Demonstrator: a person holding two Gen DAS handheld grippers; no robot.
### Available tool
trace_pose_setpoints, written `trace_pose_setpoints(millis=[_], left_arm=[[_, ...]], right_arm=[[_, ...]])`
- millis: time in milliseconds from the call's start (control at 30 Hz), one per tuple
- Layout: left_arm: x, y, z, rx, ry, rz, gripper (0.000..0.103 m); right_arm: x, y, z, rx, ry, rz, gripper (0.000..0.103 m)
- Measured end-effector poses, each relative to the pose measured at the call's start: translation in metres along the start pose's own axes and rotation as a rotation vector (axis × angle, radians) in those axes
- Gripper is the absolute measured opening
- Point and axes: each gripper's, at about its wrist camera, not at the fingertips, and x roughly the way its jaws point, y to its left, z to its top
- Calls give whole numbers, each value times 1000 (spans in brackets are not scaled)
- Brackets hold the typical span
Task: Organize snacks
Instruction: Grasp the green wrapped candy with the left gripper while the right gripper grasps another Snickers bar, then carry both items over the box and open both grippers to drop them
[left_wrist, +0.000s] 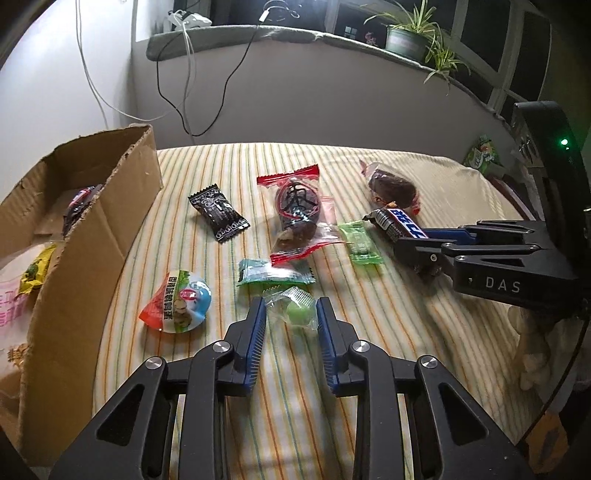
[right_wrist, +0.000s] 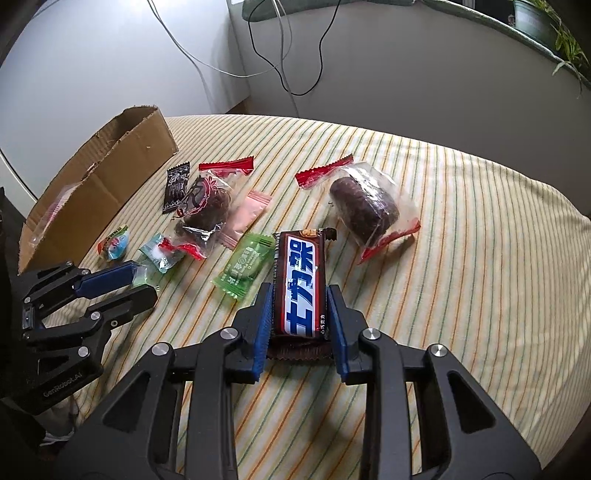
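Observation:
On the striped cloth (left_wrist: 406, 332) lie several wrapped snacks. My left gripper (left_wrist: 291, 302) is shut on a small green jelly candy (left_wrist: 297, 312) in a clear wrapper, its blue pads against the wrapper's two sides. That same gripper (right_wrist: 146, 280) shows at the lower left of the right wrist view. My right gripper (right_wrist: 300, 291) is shut on a brown chocolate bar (right_wrist: 301, 284) with a blue and white label, gripped by its long sides. This bar (left_wrist: 397, 221) also shows at the right of the left wrist view. An open cardboard box (left_wrist: 92, 229) stands at the left with some snacks inside.
Loose on the cloth are a black sachet (left_wrist: 218, 214), a red-trimmed bag of dark fruit (left_wrist: 295, 218), a light green sachet (left_wrist: 360, 240), a teal sachet (left_wrist: 273, 275), a round egg pack (left_wrist: 177, 302) and a bagged brown cake (right_wrist: 364, 210). Cables hang down the back wall.

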Motion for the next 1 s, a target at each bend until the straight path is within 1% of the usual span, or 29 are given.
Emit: trace_pose_setpoints(millis=[233, 467, 800, 1000], left_arm=[[-23, -1, -3, -3, -46, -16, 26], [-49, 10, -5, -26, -102, -12, 26], [-86, 40, -4, -58, -194, 58, 26], [-98, 61, -3, -88, -222, 98, 26]], right_arm=[[-21, -2, -8, 11, -27, 3, 30], [-44, 16, -4, -19, -71, 18, 30], [-58, 56, 17, -83, -118, 67, 30], [-56, 83, 36, -131, -139, 93, 30]])
